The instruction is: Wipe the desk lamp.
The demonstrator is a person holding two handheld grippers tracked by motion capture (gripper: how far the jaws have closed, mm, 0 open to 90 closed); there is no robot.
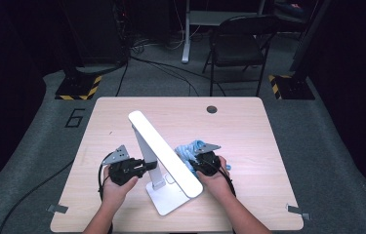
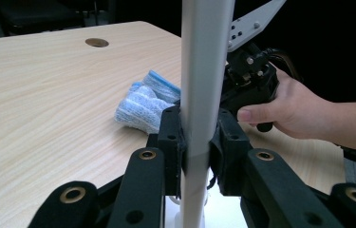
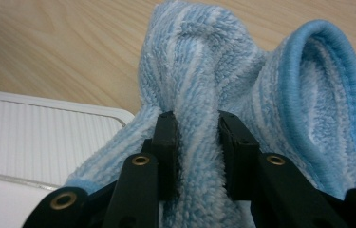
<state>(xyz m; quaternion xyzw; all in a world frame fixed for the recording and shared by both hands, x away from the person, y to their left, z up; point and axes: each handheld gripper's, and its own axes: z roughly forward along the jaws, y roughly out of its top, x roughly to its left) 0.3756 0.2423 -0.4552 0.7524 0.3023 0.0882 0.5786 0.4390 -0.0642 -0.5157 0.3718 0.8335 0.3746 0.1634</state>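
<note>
Pale wood table (image 1: 249, 122), dark room behind. Left gripper (image 1: 139, 165) is clamped on the lamp (image 1: 163, 151) stem; right gripper (image 1: 197, 163) pinches the blue cloth (image 3: 204, 71) bunched just right of the lamp head. Wiping looks barely begun, with most of the surface left. Lamp head hides the cloth's near part.

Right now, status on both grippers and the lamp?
Left gripper clamped on lamp post. Right gripper pinching blue cloth beside lamp head. Nothing in the way.

A pale wooden table (image 1: 249, 122) on grey carpet (image 1: 332, 146); a black folding chair (image 1: 236, 46) stands behind (dark room).
</note>
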